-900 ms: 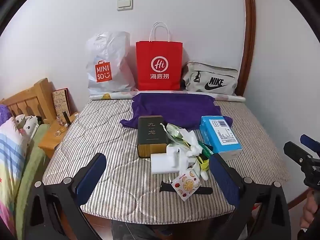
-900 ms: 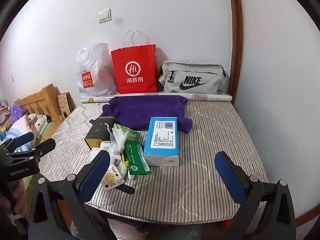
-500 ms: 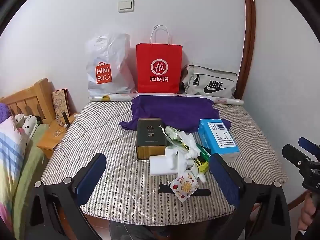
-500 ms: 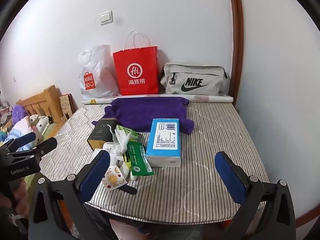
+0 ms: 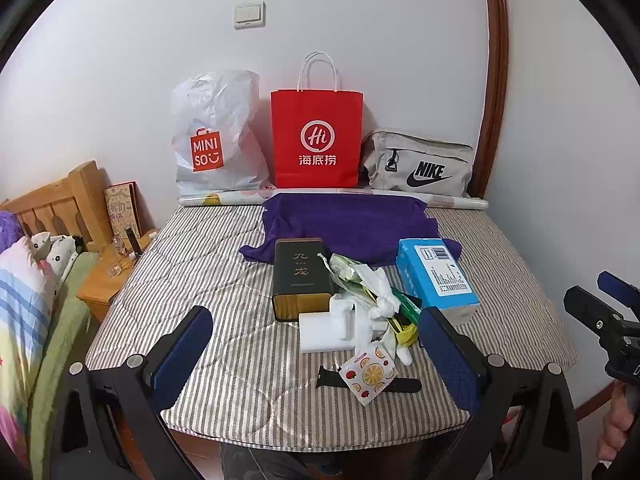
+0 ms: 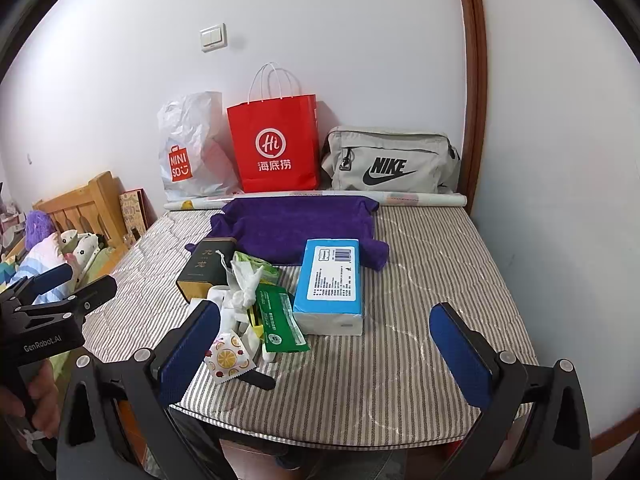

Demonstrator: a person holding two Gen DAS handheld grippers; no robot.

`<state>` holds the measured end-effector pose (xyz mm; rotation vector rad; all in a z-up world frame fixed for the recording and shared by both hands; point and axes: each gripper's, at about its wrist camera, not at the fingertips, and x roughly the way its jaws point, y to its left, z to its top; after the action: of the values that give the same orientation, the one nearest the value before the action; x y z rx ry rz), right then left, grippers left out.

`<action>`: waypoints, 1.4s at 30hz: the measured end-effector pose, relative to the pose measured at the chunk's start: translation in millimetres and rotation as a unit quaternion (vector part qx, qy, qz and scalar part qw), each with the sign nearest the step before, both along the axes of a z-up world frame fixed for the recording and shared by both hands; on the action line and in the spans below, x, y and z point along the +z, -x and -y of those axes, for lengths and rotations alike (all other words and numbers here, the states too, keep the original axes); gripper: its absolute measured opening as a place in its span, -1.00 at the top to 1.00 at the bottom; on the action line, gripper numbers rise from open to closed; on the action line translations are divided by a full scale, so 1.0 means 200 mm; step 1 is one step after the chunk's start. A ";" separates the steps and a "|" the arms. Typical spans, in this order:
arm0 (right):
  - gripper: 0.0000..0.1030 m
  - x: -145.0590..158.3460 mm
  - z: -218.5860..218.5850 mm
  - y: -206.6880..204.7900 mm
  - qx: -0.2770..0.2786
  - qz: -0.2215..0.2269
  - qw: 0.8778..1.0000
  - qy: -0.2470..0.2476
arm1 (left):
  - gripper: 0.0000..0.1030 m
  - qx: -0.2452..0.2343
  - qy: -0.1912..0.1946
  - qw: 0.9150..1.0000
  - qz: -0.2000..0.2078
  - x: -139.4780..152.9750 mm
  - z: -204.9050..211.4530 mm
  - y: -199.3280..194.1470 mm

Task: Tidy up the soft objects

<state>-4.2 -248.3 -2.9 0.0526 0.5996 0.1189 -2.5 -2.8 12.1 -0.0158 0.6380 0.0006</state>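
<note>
Purple towel [image 5: 352,226]: spread at far middle of striped mattress [image 5: 224,276], untouched, behind tissue pack [image 5: 438,278] and dark box [image 5: 302,276]. Left gripper [image 5: 316,350], right gripper [image 6: 326,350]: spread wide, empty, short of clutter. Nothing shifted from a second before; organizing not begun.

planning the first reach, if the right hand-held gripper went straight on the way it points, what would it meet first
Probably the blue tissue pack, which lies ahead between the open right hand-held gripper fingers, past bare striped mattress. Depth is unclear; it might meet the mattress just short of the pack.
</note>
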 end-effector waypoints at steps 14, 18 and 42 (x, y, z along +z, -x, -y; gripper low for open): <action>-1.00 0.02 -0.02 0.01 0.006 0.005 1.000 0.003 | -1.00 0.001 -0.002 1.000 0.002 0.01 0.01 0.01; -1.00 0.02 -0.02 0.01 0.008 0.006 1.000 0.002 | -1.00 -0.001 -0.002 1.000 0.004 0.02 0.01 0.01; -1.00 0.02 -0.04 0.03 0.010 0.008 1.000 0.003 | -1.00 -0.001 -0.004 1.000 0.005 0.02 0.01 0.02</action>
<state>-9.6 -241.0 1.5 0.0409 0.5835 0.1363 -7.1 -5.3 16.5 -0.0078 0.6282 0.0007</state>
